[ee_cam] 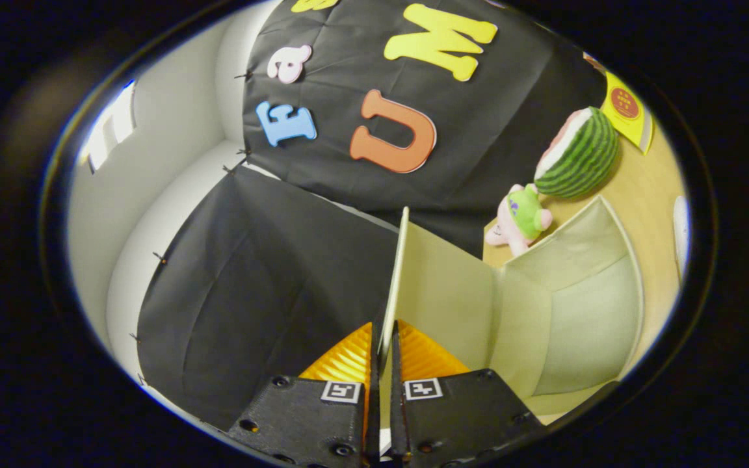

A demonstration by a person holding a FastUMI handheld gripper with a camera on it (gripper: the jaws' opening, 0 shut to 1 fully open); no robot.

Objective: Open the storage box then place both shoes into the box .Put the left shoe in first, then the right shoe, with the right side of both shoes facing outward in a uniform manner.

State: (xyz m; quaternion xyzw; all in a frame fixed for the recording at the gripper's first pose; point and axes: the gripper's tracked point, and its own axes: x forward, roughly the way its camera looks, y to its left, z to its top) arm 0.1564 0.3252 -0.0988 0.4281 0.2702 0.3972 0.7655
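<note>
While your gripper [384,338] pinches the lid [439,286] edge-on between both fingers, the storage box [582,312] gapes to its right, so swing the lid farther left.

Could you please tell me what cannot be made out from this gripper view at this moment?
- Storage box floor: hidden by the tongs, which pinch its raised lid, and by its near wall.
- Box's right side: cut off at the view's rim.
- Pink plush toy: lower part hidden behind the box wall.
- Yellow card beyond the watermelon plush: print too small.
</note>
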